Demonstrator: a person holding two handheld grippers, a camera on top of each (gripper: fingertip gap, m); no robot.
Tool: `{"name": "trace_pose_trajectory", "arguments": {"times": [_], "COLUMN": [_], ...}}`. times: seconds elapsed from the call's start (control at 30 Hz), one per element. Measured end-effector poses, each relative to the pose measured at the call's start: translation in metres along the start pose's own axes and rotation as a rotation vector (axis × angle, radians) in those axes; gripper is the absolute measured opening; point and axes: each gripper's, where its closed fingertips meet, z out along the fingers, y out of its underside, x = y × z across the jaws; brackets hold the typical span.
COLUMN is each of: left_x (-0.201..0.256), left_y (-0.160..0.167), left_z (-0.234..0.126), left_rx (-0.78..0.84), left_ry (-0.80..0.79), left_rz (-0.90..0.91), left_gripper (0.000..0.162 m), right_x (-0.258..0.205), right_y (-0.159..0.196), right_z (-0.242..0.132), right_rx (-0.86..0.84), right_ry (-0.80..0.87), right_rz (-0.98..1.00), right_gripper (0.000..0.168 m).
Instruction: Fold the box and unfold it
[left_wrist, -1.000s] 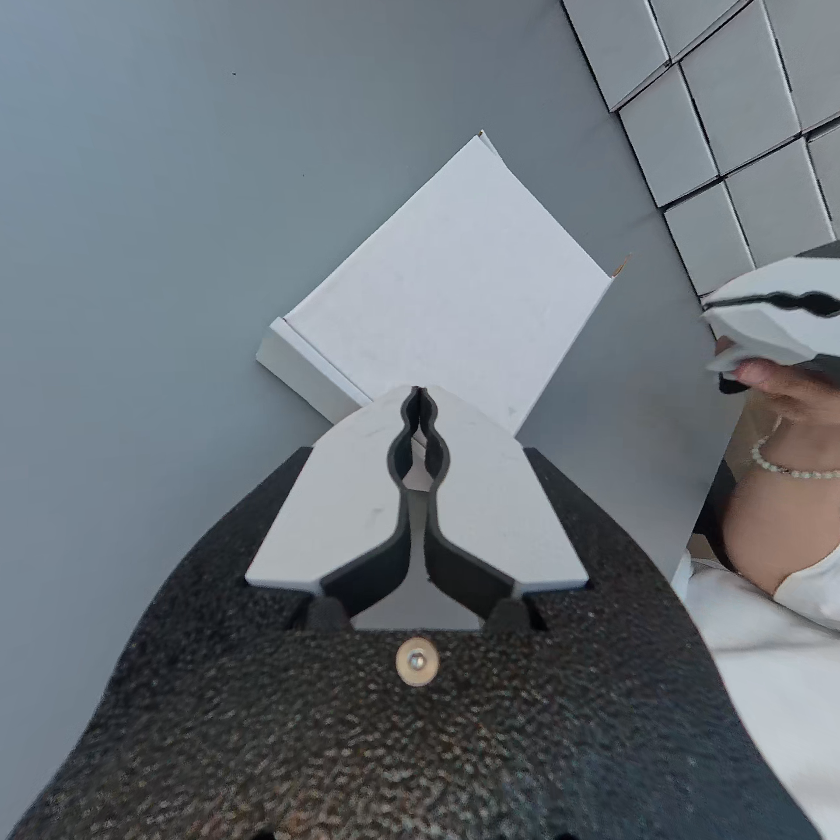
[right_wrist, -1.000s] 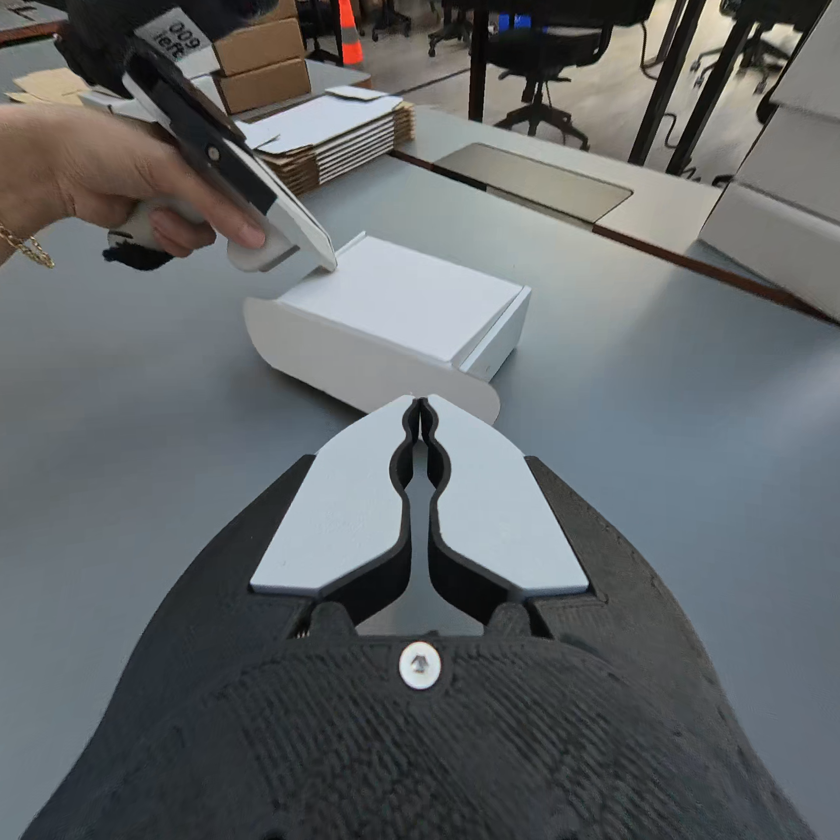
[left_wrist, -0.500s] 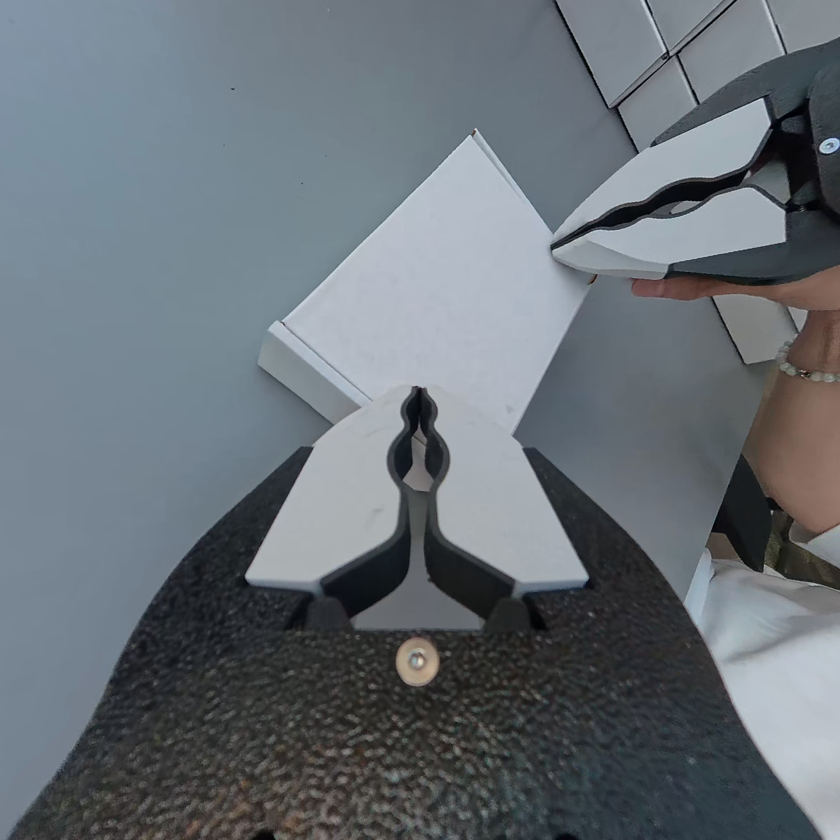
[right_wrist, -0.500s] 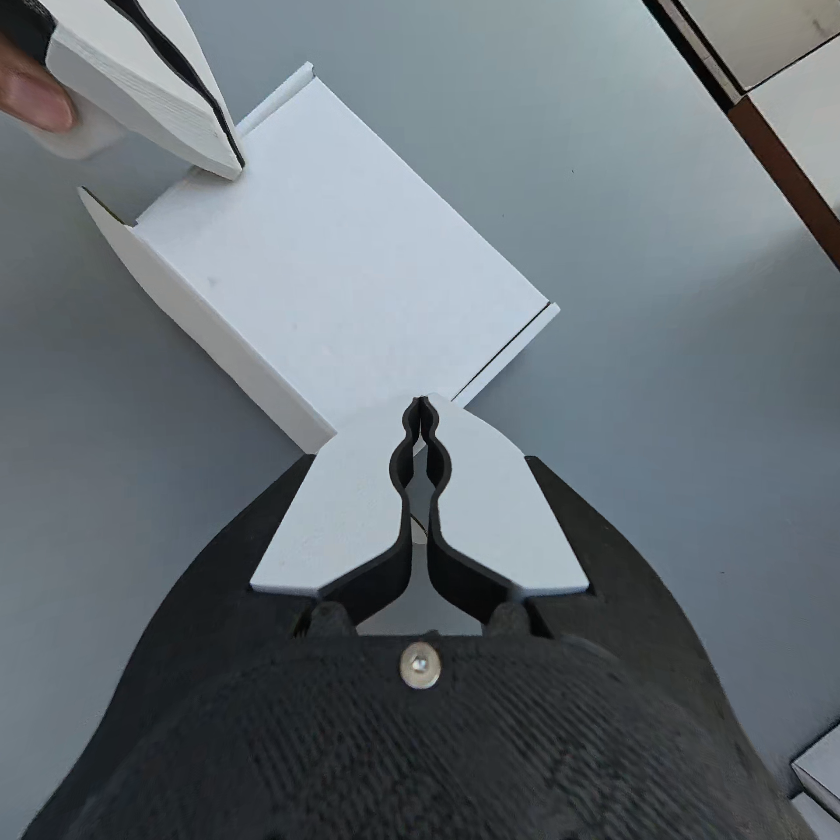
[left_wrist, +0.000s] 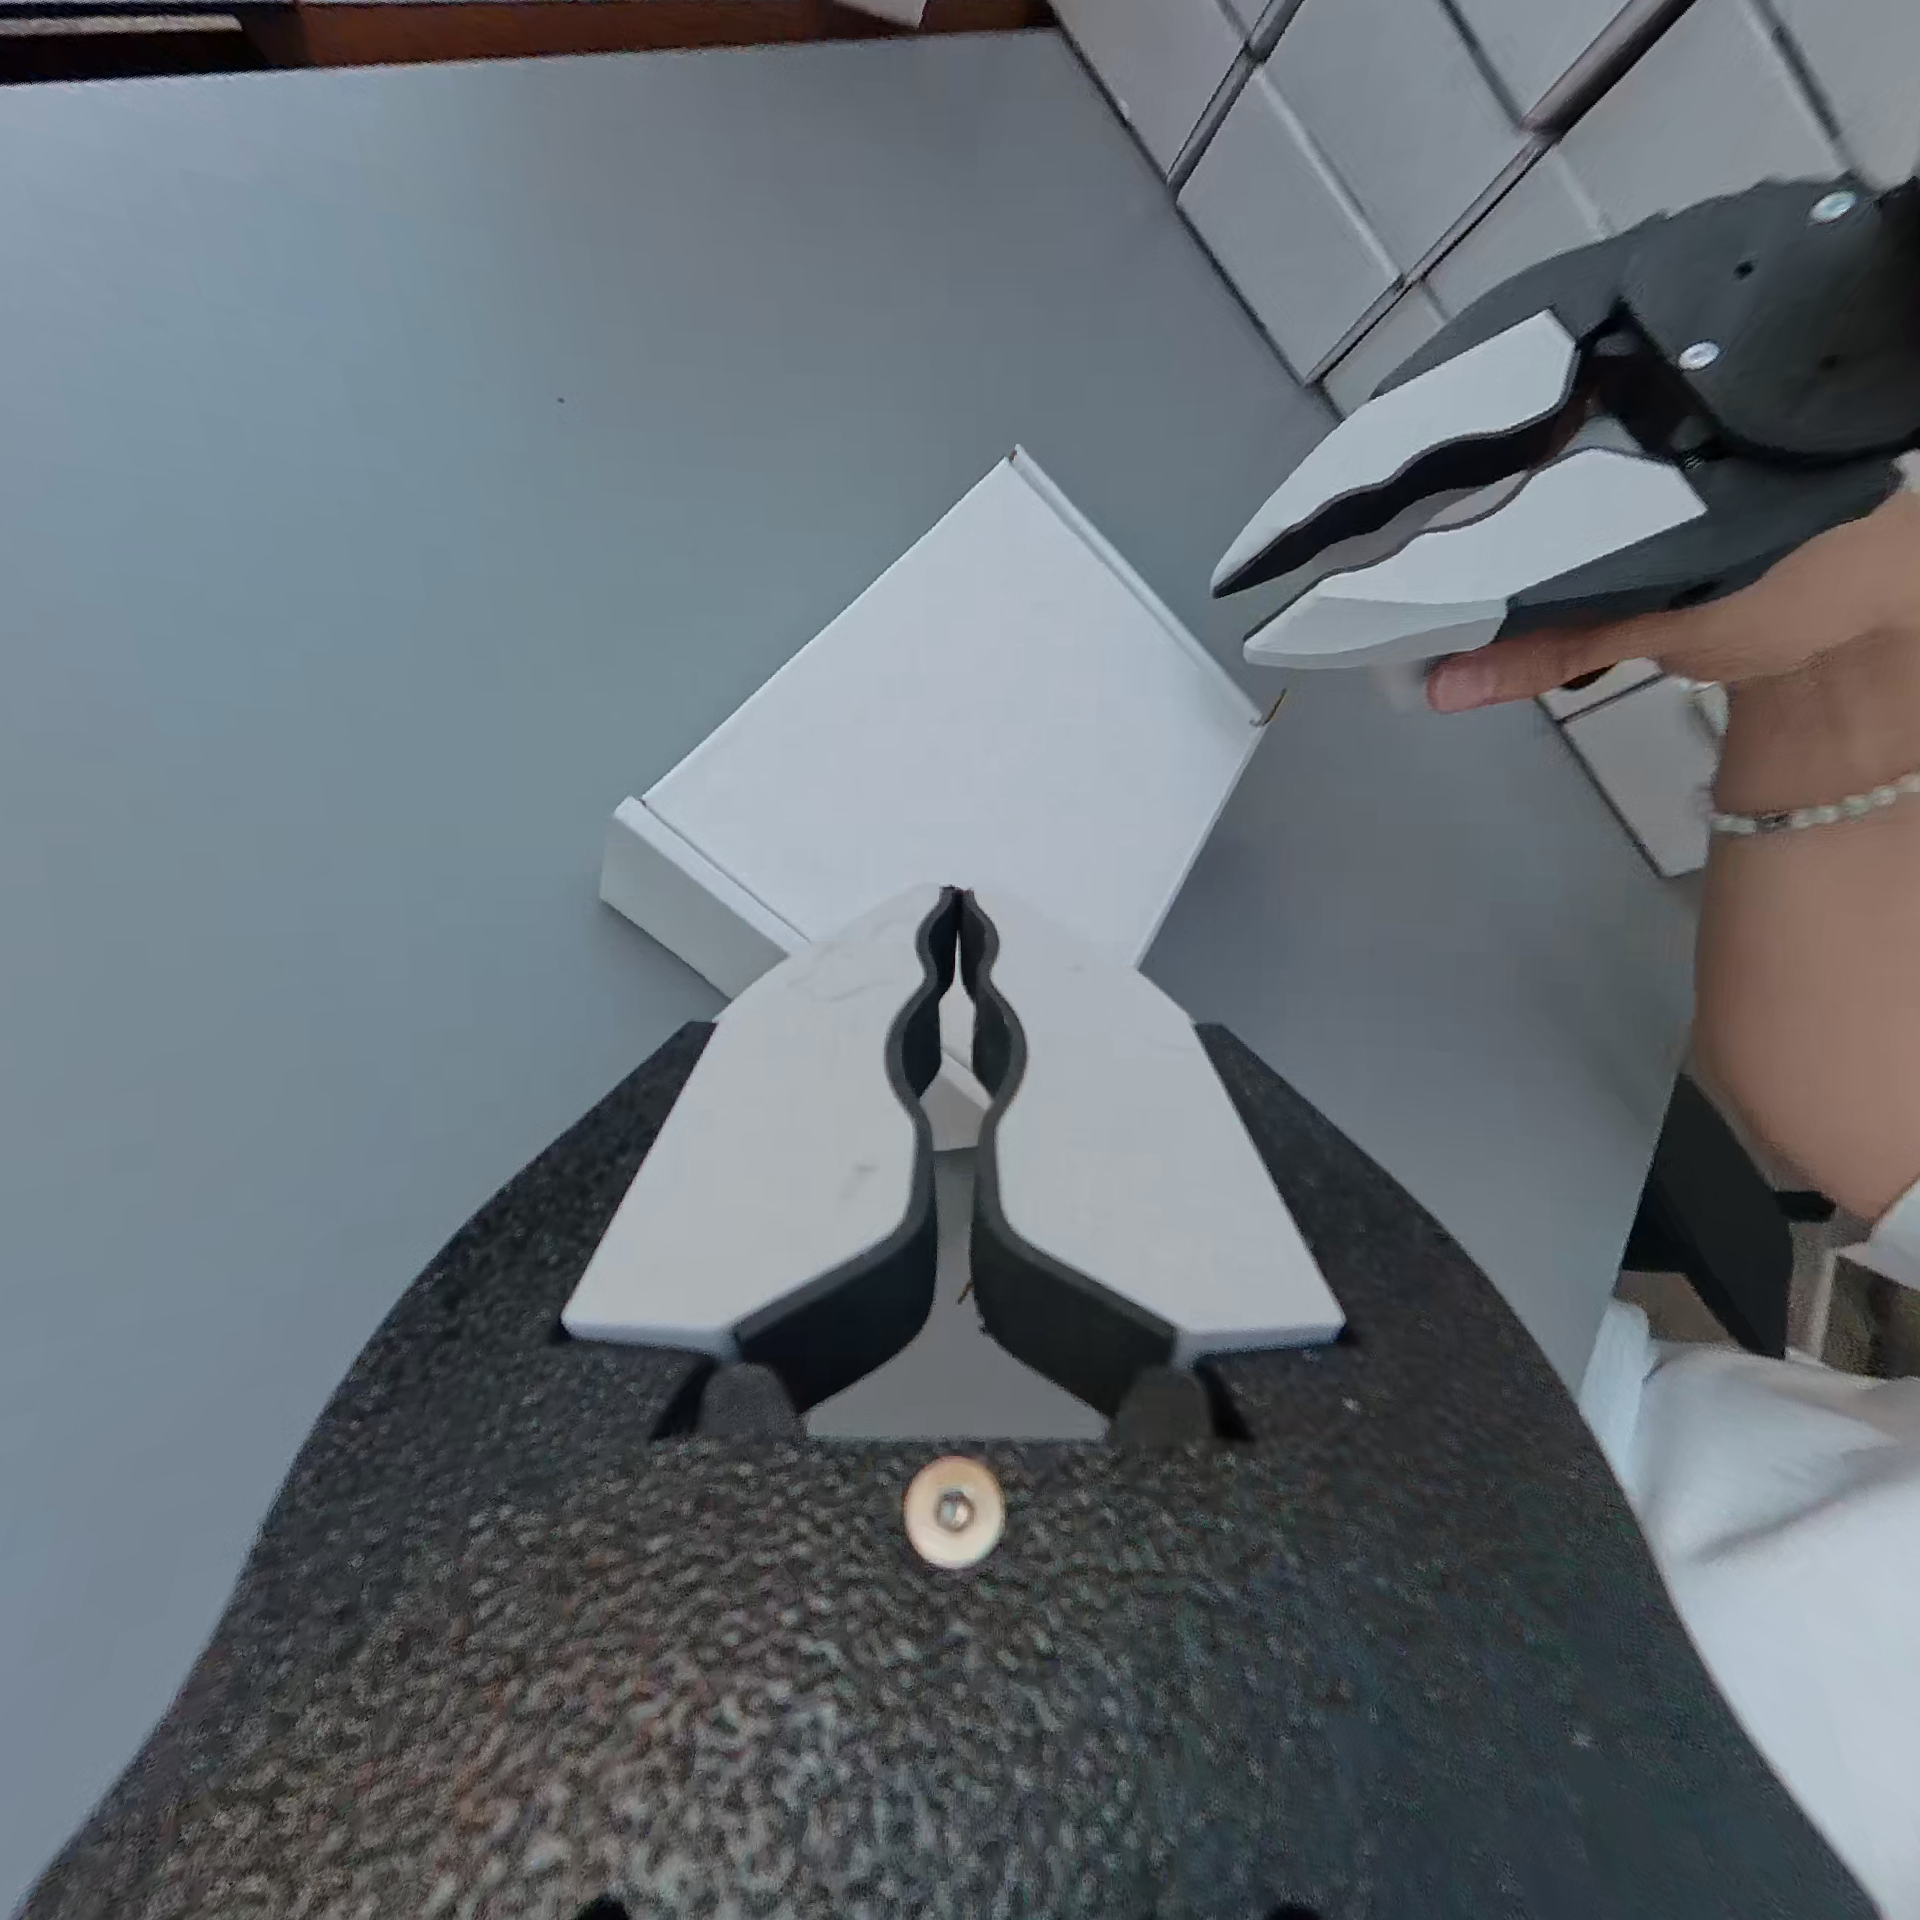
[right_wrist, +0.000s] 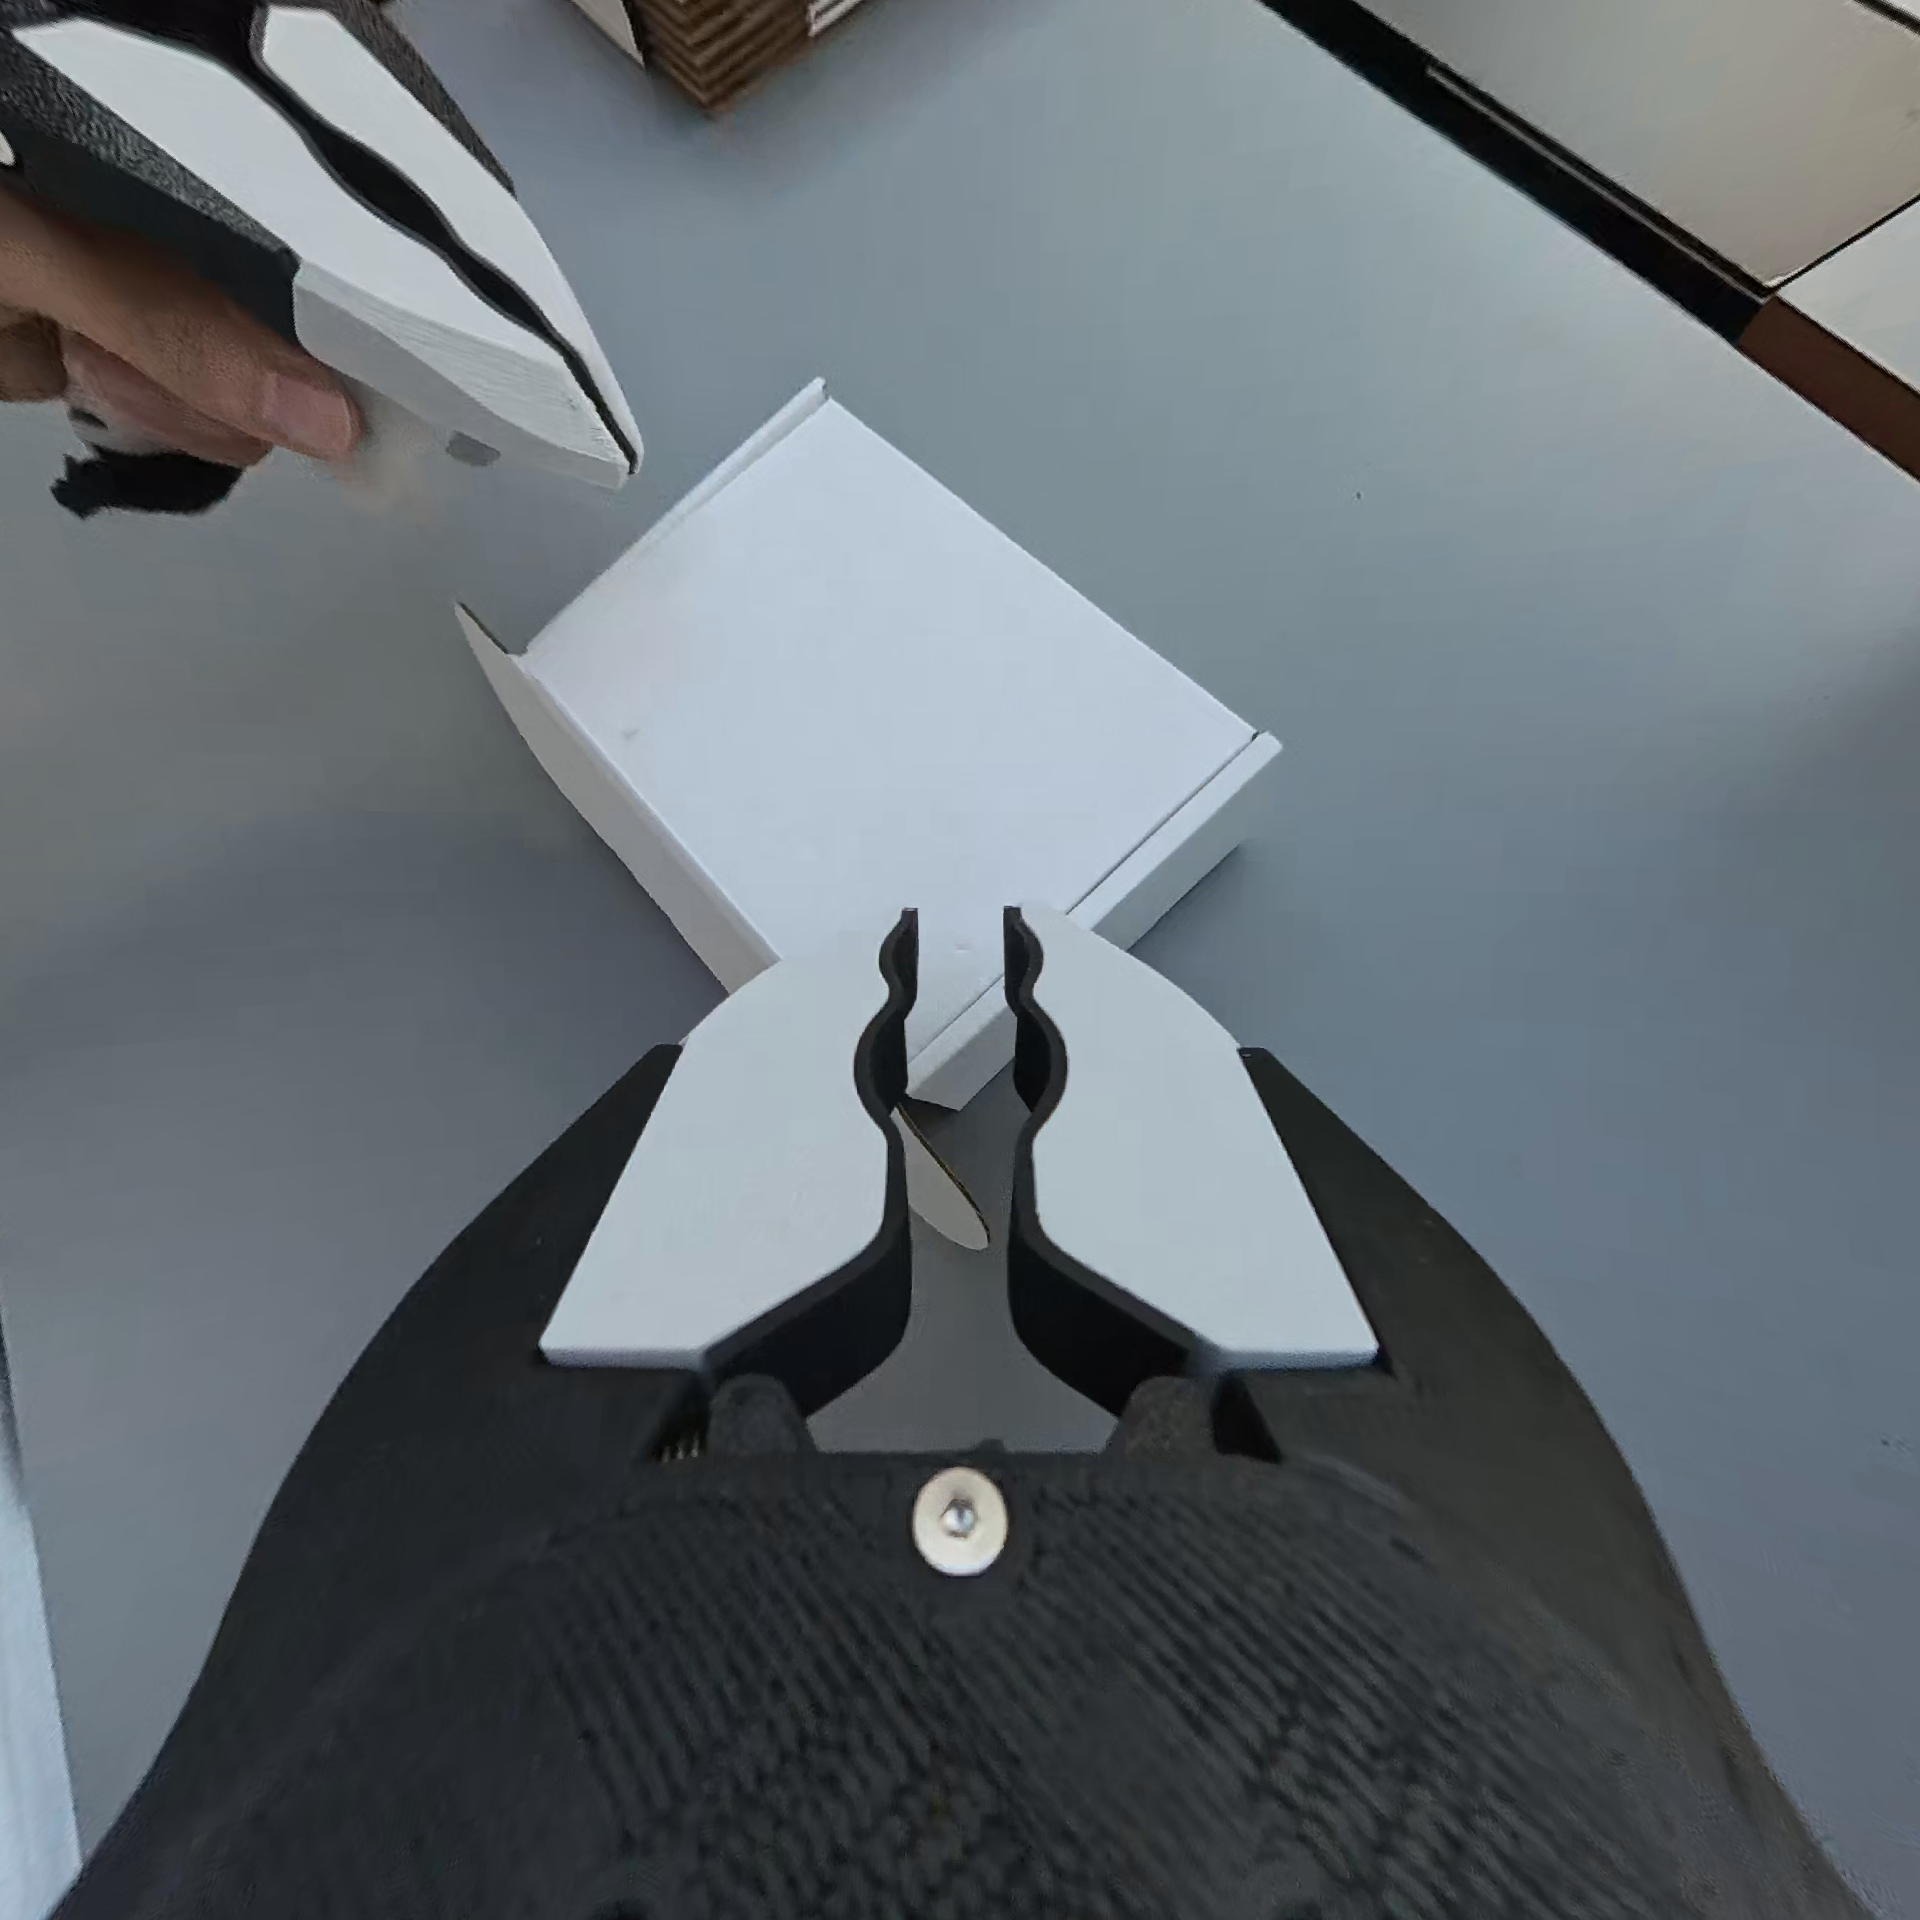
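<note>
Right wrist view: my right hand-held gripper (right_wrist: 961, 920) hangs released over the white box (right_wrist: 883, 707) mid-counter (right_wrist: 1455, 727); my left hand-held gripper (left_wrist: 956, 899) is clenched, empty.

The right hand-held gripper (right_wrist: 961, 920) has parted its jaws; the left hand-held gripper (right_wrist: 623, 468) has lifted off the box (right_wrist: 873, 727).

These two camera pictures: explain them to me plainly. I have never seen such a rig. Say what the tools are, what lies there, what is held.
No robot here: a person holds a two-finger gripper in each hand, each with its own camera looking along its fingers. One picture comes from the left gripper, whose jaws are shut. The other comes from the right gripper, whose jaws are open. A white box, folded shut, lies on the grey table between them. Neither gripper holds anything. A stack of flat cardboard lies farther off.
</note>
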Motion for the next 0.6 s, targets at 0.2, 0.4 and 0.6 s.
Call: {"name": "trace_pose_trajectory", "arguments": {"times": [0.2,0.4,0.6], "left_x": [-0.008,-0.01,-0.013], "left_y": [0.013,0.021,0.024], "left_z": [0.001,0.009,0.005], "left_rx": [-0.071,-0.041,-0.009], "left_ry": [0.062,0.08,0.044], "left_rz": [-0.096,-0.102,-0.06], "left_gripper": [0.0,0.0,0.0], "right_x": [0.027,0.031,0.019], "right_y": [-0.003,0.016,0.02], "right_z": [-0.015,-0.002,0.016], "right_rx": [0.098,0.018,-0.115], "right_ry": [-0.12,-0.25,-0.369], "right_rz": [0.245,0.438,0.556], "right_gripper": [0.046,0.076,0.082]}}
